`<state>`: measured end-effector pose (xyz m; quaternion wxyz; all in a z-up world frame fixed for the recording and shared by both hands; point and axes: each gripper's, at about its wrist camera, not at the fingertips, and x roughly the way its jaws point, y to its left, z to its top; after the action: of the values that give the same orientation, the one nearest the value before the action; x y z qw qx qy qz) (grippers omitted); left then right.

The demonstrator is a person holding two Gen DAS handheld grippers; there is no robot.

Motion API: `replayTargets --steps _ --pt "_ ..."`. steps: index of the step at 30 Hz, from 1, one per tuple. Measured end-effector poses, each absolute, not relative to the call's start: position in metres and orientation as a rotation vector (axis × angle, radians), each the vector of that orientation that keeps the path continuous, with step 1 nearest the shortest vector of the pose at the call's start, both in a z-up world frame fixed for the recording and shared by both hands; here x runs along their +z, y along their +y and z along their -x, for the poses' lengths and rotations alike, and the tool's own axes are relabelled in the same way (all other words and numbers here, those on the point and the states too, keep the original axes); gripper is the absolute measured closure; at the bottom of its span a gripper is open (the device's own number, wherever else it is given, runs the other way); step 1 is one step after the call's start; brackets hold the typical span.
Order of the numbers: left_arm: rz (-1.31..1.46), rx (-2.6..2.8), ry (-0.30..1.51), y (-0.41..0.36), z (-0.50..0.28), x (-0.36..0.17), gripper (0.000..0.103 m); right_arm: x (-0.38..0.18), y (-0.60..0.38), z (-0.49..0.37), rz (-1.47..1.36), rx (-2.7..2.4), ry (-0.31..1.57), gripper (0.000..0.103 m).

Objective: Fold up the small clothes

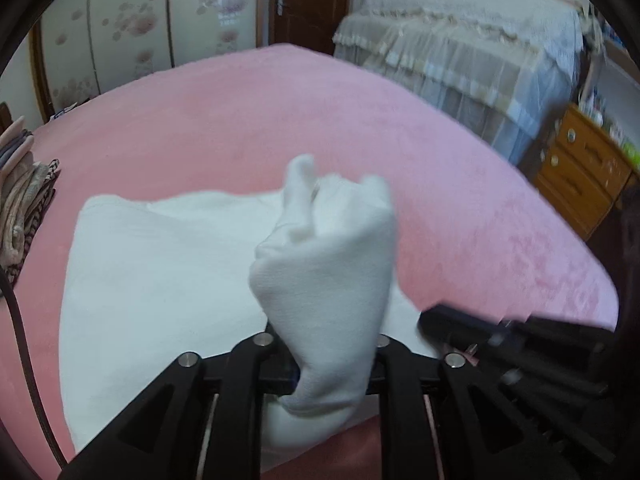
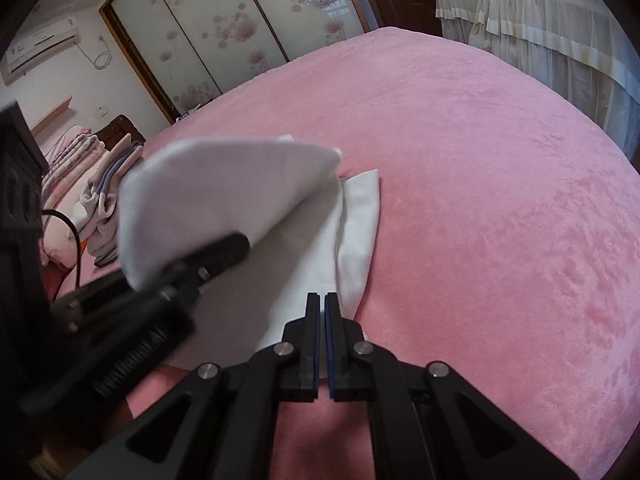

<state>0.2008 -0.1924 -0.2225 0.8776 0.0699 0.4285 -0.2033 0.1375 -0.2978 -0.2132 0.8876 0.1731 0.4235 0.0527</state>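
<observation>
A white garment [image 1: 160, 280] lies on the pink bedspread [image 1: 280, 120]. My left gripper [image 1: 332, 352] is shut on a bunched part of the white garment and holds it lifted, the cloth draping over and hiding the fingertips. In the right wrist view the left gripper [image 2: 224, 252] holds the raised flap [image 2: 208, 200] above the flat part of the garment [image 2: 320, 248]. My right gripper [image 2: 323, 300] is shut and empty, its tips at the garment's near edge.
Folded clothes are stacked at the left edge of the bed [image 1: 24, 208] and they also show in the right wrist view [image 2: 96, 184]. A lace-covered bed [image 1: 460, 40] and a wooden drawer unit [image 1: 580, 168] stand beyond the right side.
</observation>
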Motion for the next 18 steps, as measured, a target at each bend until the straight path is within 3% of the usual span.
replayTargets --steps 3,5,7,15,16,18 --pt "-0.151 -0.463 0.927 -0.191 -0.191 -0.231 0.059 -0.209 -0.305 -0.132 -0.360 0.097 0.879 0.100" --pt "-0.132 -0.501 0.930 -0.186 -0.181 -0.230 0.035 -0.205 -0.310 -0.128 -0.355 0.085 0.875 0.100" --pt "-0.083 -0.553 0.933 -0.175 -0.171 -0.223 0.026 -0.201 -0.314 -0.125 -0.355 0.078 0.878 0.100" --pt "0.029 -0.479 0.884 -0.094 -0.147 -0.176 0.026 -0.181 -0.317 -0.115 -0.367 0.123 0.861 0.100" --pt "0.031 -0.435 0.872 -0.079 -0.147 -0.173 0.026 -0.178 -0.315 -0.114 -0.372 0.148 0.861 0.097" --pt "0.045 -0.334 0.859 -0.048 -0.152 -0.173 0.025 -0.174 -0.307 -0.113 -0.362 0.173 0.853 0.079"
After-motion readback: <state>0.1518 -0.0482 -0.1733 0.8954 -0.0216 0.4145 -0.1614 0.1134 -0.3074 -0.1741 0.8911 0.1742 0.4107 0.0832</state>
